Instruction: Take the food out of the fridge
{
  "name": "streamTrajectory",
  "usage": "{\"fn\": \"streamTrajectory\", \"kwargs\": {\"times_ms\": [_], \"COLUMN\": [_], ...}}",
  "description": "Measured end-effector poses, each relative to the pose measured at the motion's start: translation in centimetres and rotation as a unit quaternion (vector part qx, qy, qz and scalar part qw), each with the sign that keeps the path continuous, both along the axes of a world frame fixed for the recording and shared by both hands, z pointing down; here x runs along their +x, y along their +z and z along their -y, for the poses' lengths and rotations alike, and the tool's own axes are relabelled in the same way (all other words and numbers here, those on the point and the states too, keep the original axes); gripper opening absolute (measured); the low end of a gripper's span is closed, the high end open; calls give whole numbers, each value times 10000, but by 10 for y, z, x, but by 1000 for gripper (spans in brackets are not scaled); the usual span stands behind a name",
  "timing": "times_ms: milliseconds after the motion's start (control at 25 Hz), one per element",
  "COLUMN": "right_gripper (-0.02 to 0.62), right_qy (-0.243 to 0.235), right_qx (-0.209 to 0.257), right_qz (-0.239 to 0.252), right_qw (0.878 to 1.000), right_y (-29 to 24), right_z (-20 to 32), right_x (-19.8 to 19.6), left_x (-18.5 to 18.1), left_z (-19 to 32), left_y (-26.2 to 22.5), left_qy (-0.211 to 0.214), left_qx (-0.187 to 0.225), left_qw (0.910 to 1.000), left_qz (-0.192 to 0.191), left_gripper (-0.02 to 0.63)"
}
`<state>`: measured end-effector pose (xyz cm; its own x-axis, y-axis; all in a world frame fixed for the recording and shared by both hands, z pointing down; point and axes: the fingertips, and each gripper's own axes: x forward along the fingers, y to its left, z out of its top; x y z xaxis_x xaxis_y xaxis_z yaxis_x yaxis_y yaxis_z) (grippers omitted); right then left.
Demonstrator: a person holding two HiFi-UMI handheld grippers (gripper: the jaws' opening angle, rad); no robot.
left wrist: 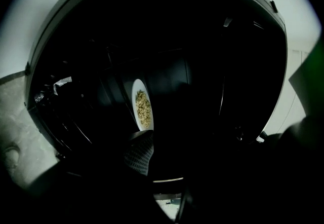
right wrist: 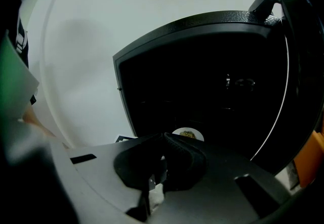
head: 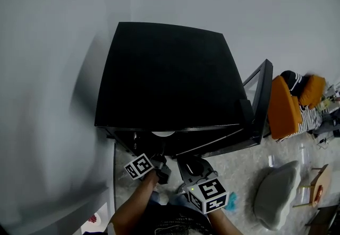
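Observation:
A black mini fridge (head: 164,74) stands against the wall with its door (head: 260,101) swung open to the right. Inside, a white plate (head: 163,133) of yellowish food (left wrist: 144,109) sits on a shelf, and it also shows as plate (right wrist: 188,134) in the right gripper view. My left gripper (head: 161,167) reaches into the dark opening, rolled on its side. One ribbed pad (left wrist: 139,152) ends just short of the plate's rim and the other jaw is lost in shadow. The left gripper (left wrist: 167,164) stands open on nothing. My right gripper (head: 192,167) hovers outside the opening, right gripper (right wrist: 163,139) tips together, empty.
The open door's edge is close on the right. Beyond it a person in a striped top (head: 311,114) sits by an orange chair (head: 284,109). A grey cushion (head: 276,194), a small wooden stool (head: 319,183) and a teal scrap (head: 232,202) lie on the speckled floor.

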<state>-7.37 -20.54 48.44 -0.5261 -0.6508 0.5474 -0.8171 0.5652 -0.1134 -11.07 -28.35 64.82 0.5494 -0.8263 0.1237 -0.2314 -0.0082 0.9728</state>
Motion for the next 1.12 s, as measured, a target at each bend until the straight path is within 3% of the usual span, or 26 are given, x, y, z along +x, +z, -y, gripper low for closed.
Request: {"fn": "streamTrajectory", "kwargs": {"times_ms": [400,1120], "right_gripper": [21,21], "right_qy": [14,219], "right_qx": [-2,-83], "right_qz": [-125,-166], "right_qw": [9999,9996], "right_y": [2,9], "right_z": [9,29], "right_x": [2,15], "left_x": [3,4], "left_z": [12,38], "left_y": [22,40], "left_qy": [-81,-256], "left_qx": [-242,-607], "left_qw": [9995,9972], "left_qz": [-202,-349], "left_gripper": [114,95]}}
